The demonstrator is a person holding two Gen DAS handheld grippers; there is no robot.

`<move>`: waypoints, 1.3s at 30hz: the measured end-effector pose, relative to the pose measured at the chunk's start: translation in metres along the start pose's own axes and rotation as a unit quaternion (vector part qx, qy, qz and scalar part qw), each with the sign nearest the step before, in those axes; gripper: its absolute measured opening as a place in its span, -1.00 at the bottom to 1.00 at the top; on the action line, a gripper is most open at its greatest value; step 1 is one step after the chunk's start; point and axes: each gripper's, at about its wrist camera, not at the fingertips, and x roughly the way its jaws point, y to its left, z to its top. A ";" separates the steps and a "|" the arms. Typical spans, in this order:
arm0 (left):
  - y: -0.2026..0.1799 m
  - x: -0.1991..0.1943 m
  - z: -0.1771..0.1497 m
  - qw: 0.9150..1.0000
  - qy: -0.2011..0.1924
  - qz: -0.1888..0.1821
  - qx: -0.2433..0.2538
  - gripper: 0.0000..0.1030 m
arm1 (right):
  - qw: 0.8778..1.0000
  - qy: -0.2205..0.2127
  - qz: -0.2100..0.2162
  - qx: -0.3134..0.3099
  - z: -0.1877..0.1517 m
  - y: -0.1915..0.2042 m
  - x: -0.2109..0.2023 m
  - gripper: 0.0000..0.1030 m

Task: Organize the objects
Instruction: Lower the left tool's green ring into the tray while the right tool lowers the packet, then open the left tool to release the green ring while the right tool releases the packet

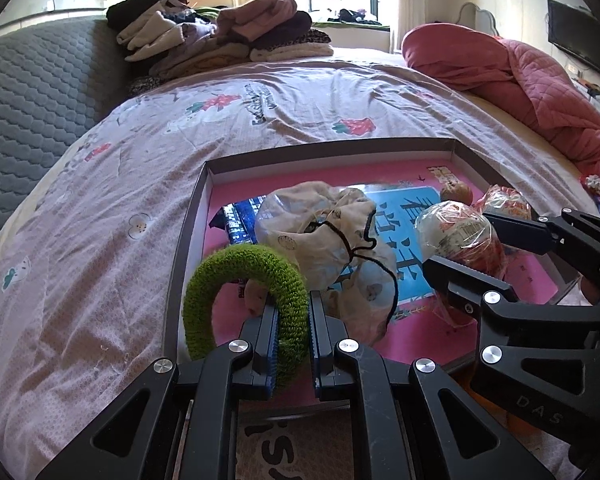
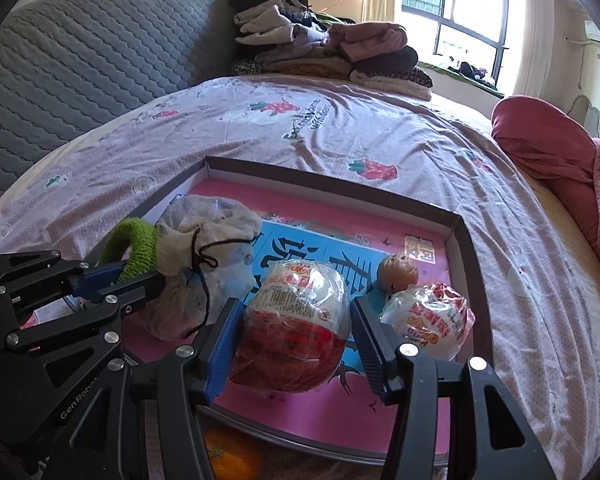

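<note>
While over the box [image 2: 456, 228]: green ring [image 1: 244, 276] in left tongs [image 1: 292, 320]; seemingly clamped.

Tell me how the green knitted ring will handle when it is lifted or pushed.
The green ring looks soft: the left gripper is pinching its knit band flat. Probably light and grippy, unlikely to slip. Its round shape might roll on edge, though fuzzy yarn should stop it.

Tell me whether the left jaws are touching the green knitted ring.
Touching. The left wrist view shows the left gripper closed on the green knitted ring, with both jaws pressed against its band and no gap on either side.
</note>
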 end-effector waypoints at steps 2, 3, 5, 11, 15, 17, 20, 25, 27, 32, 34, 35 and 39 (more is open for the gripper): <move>0.000 0.001 -0.001 1.000 0.001 -0.001 0.000 -0.76 | 1.000 0.003 0.001 0.001 0.000 0.000 0.002 0.06; -0.001 0.001 -0.001 1.000 0.002 0.000 0.000 -0.76 | 1.000 0.005 0.001 0.002 -0.001 -0.001 0.003 0.06; 0.000 0.002 -0.001 1.000 0.003 -0.002 -0.001 -0.76 | 1.000 0.007 0.001 0.003 -0.001 0.000 0.004 0.06; -0.002 0.004 -0.004 1.000 0.009 -0.006 0.005 -0.73 | 1.000 0.008 -0.001 0.006 0.000 0.000 0.006 0.07; 0.000 0.004 -0.005 1.000 0.015 -0.009 -0.001 -0.71 | 1.000 0.010 -0.001 0.009 0.000 -0.001 0.007 0.07; 0.002 0.002 -0.005 1.000 0.014 -0.007 -0.004 -0.71 | 1.000 0.011 -0.003 0.011 0.000 -0.001 0.007 0.08; 0.005 0.001 -0.006 1.000 0.017 -0.012 -0.009 -0.70 | 1.000 0.012 -0.007 0.012 0.000 -0.002 0.005 0.08; 0.008 -0.002 -0.007 1.000 0.015 -0.017 -0.017 -0.58 | 1.000 0.010 -0.008 0.015 0.002 -0.003 -0.001 0.08; 0.008 -0.003 -0.008 1.000 0.016 -0.018 -0.017 -0.56 | 1.000 0.008 -0.006 0.017 0.002 -0.004 -0.003 0.09; 0.010 -0.004 -0.009 1.000 0.018 -0.017 -0.016 -0.13 | 1.000 0.006 -0.011 0.018 0.002 -0.004 -0.007 0.13; 0.009 -0.006 -0.009 1.000 0.016 -0.020 -0.014 -0.06 | 1.000 -0.001 -0.012 0.022 0.003 -0.006 -0.012 0.14; 0.009 -0.006 -0.009 1.000 0.016 -0.022 -0.014 -0.04 | 1.000 -0.003 -0.010 0.025 0.003 -0.008 -0.014 0.14; 0.013 -0.006 -0.009 0.999 0.019 -0.021 -0.021 0.05 | 0.999 -0.011 -0.009 0.030 0.004 -0.010 -0.023 0.15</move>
